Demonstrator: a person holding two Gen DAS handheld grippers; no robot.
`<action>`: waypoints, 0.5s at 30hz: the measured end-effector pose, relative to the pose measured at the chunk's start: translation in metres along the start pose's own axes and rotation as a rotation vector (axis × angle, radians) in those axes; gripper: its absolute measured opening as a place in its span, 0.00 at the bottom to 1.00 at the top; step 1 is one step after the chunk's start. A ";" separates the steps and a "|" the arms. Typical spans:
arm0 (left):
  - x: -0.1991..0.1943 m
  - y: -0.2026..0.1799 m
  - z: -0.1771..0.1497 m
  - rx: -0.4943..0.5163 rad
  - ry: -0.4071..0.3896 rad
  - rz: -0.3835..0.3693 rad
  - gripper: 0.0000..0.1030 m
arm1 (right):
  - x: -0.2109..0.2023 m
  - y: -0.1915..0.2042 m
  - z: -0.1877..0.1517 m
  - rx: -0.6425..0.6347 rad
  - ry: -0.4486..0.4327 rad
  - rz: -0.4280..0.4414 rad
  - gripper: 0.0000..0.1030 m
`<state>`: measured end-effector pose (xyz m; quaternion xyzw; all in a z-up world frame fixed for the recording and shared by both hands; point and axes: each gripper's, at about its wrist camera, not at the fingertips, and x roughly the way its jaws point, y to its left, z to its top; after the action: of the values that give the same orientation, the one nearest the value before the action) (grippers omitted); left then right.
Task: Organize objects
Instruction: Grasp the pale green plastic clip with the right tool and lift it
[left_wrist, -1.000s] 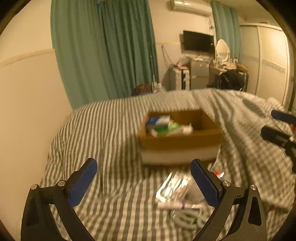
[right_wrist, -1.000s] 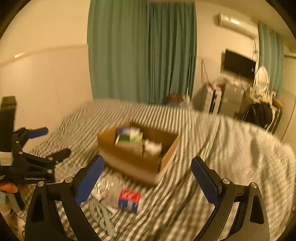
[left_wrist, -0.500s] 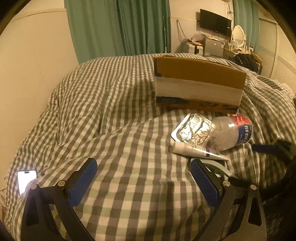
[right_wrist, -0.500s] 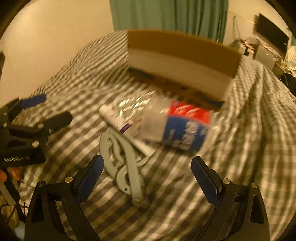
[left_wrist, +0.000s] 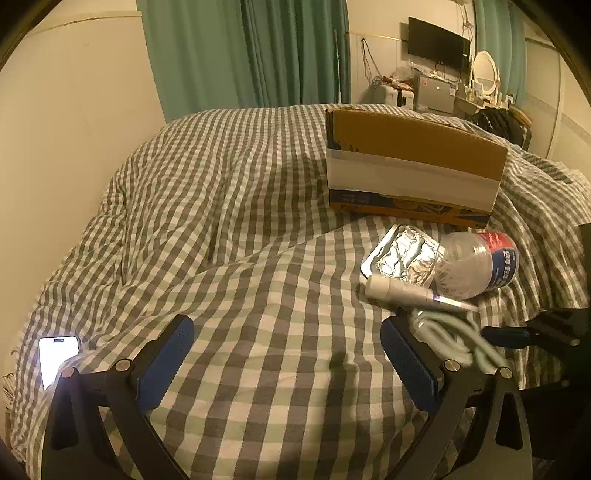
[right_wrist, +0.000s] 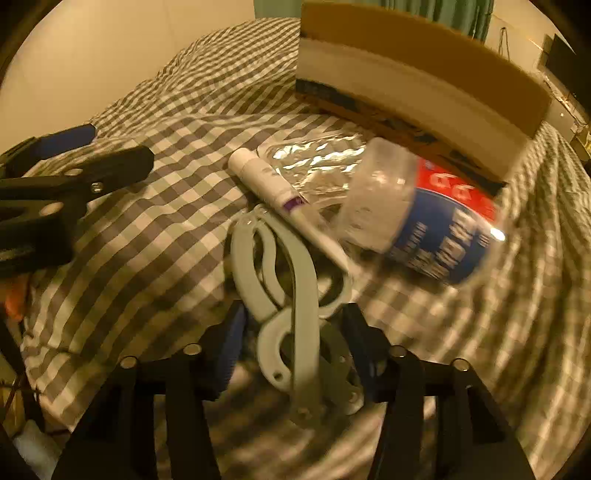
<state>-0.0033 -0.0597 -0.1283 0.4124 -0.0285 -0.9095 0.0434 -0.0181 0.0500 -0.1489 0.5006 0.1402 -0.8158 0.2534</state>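
Tool (right_wrist: 291, 295), pale and looped, lying in front of cardboard box (right_wrist: 406, 85), between right gripper (right_wrist: 295, 314) pads, half closed to grab; grip unclear. Left gripper (left_wrist: 286, 332) wide open, empty, waiting.

crinkled shiny foil pack (left_wrist: 400, 254)

Bedroom, dim warm artificial light. Bed covered by grey-and-white checked duvet (left_wrist: 229, 229), rumpled, filling most of both views. Plain cream wall (left_wrist: 74, 122) to left, with horizontal rail high up. Teal curtains (left_wrist: 251, 55) drawn, floor-length, behind bed. Far right corner: black television (left_wrist: 439, 44) mounted on wall, oval mirror (left_wrist: 484, 72) on cluttered dresser, small grey cabinet (left_wrist: 436, 94) below television. Lit phone screen (left_wrist: 57, 358) at left edge of duvet. Floor not visible.
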 end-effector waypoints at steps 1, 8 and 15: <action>0.001 0.000 0.000 0.003 0.001 0.000 1.00 | -0.006 -0.001 -0.001 -0.002 -0.010 -0.004 0.23; 0.005 -0.013 0.001 0.052 0.010 -0.006 1.00 | -0.037 -0.015 -0.007 0.027 -0.070 -0.031 0.15; 0.008 -0.038 0.009 0.089 0.011 -0.044 1.00 | -0.083 -0.039 -0.001 0.082 -0.186 -0.101 0.15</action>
<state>-0.0177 -0.0230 -0.1315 0.4196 -0.0596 -0.9057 0.0049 -0.0077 0.1056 -0.0769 0.4251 0.1076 -0.8754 0.2034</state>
